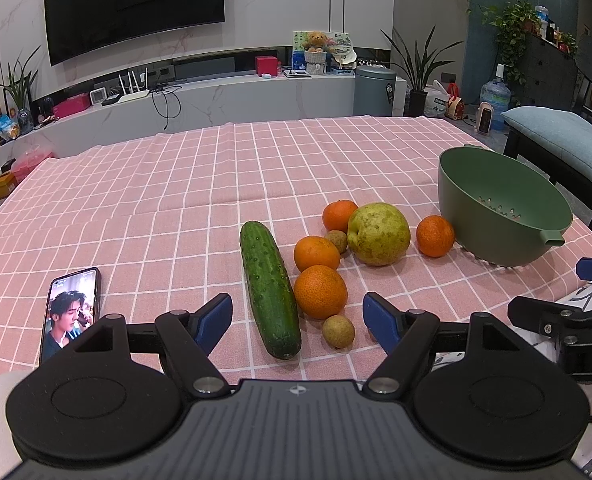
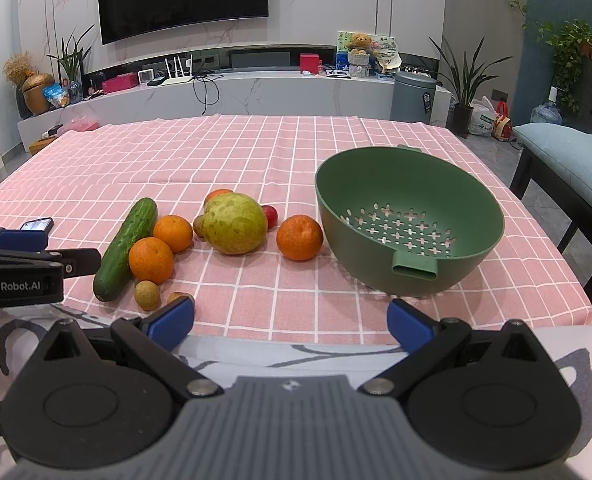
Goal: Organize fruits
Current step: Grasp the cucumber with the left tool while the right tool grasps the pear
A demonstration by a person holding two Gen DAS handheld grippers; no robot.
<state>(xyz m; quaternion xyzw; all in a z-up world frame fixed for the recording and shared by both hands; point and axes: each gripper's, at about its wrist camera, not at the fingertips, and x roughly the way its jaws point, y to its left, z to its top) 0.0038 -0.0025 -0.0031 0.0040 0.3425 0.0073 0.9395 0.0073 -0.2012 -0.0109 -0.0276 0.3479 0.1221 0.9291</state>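
Left wrist view: left gripper (image 1: 297, 316) jaws wide apart, nothing held, low centre of frame, aimed at cucumber (image 1: 270, 288) and nearest orange (image 1: 320, 291). Right gripper (image 2: 290, 320) also spread, empty, lower centre of its view. Fruit lies centre frame on pink checked cloth (image 1: 156, 200): pear (image 1: 378, 233), more oranges, two small brown fruits, poss. longans. Green colander (image 2: 409, 216) mid-right, empty, tilted toward cam. Small red fruit (image 2: 270, 215) half hidden behind pear, kind unclear. Oranges: firm, light, round, will roll; grip across widest part. Pear heavier, bruisable; gentle squeeze mid-body. Phone (image 1: 70, 312) lower left.
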